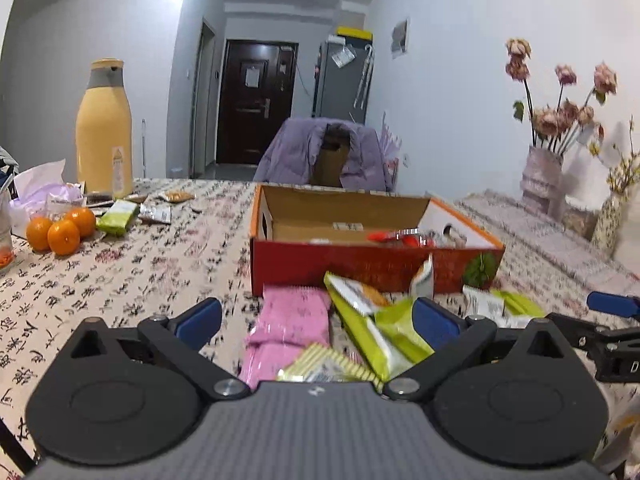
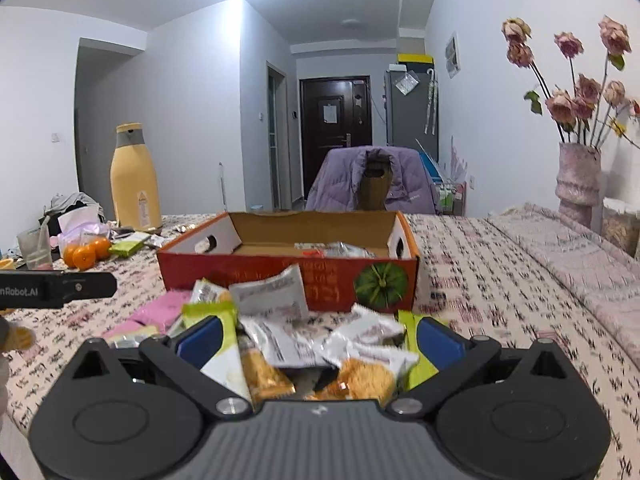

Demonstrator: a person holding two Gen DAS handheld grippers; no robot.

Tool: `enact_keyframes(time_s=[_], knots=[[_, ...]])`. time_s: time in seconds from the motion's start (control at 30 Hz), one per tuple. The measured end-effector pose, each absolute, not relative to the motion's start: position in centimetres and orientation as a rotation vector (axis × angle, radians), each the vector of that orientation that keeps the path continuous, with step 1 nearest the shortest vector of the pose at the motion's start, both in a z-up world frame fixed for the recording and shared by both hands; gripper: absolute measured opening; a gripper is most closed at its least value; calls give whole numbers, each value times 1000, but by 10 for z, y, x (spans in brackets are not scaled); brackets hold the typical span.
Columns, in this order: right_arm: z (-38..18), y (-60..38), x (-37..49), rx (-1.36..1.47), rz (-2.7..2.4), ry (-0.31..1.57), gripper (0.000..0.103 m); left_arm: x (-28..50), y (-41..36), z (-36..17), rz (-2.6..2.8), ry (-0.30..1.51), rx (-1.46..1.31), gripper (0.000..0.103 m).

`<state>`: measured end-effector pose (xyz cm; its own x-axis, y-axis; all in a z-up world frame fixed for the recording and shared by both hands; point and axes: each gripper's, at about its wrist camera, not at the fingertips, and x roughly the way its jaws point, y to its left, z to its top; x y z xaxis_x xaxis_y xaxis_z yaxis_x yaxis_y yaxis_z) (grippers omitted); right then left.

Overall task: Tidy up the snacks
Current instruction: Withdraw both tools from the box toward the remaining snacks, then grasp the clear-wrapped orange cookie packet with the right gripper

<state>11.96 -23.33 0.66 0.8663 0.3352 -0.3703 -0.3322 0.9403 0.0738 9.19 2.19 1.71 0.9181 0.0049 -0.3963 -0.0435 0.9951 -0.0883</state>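
Left wrist view first, reading from the left: we see three oranges (image 1: 60,229) grouped near the table edge beside a tall yellow bottle (image 1: 105,130), with a green packet (image 1: 117,217) just past them; these sit well apart from the work, so we judge them not part of the current sorting. Our left gripper (image 1: 316,318) hangs low over the patterned tablecloth (image 1: 132,276) with its blue pads spread wide and nothing between them pinched. Under it lie a pink packet (image 1: 290,320) and a yellow-green packet (image 1: 372,326), the latter tilted against its neighbours. Behind them stands the red cardboard box (image 1: 360,268), open-topped and close to the heap, which we take as the place for the snacks; a few wrappers already lie inside.

Moving right, the right wrist view shows our right gripper (image 2: 318,338) likewise opened wide, straddling the snack pile (image 2: 320,344): crinkled silver-white wrappers, green-edged packets and clear windows showing golden biscuits, all loosely overlapping. A vase of dried roses (image 2: 578,176) stands at the far right, clear of everything.
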Motion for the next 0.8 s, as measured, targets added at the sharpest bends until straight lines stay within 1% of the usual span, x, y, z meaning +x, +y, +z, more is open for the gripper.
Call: enact_keyframes(time_s=[0.27, 0.33, 0.4, 0.5, 0.57, 0.8], knots=[[-2, -249, 125, 39, 289, 410, 103, 92, 25, 8, 39, 431, -97, 103], [-3, -250, 130, 35, 267, 424, 101, 94, 26, 5, 42, 441, -103, 103], [-6, -250, 136, 27, 249, 443, 97, 96, 27, 4, 41, 445, -105, 103], [-13, -248, 147, 14, 216, 479, 96, 97, 26, 4, 40, 448, -105, 103], [-17, -247, 155, 14, 202, 498, 88, 98, 26, 3, 38, 451, -104, 103], [-27, -237, 173, -1, 179, 546, 83, 101, 29, 0, 48, 460, -117, 103]])
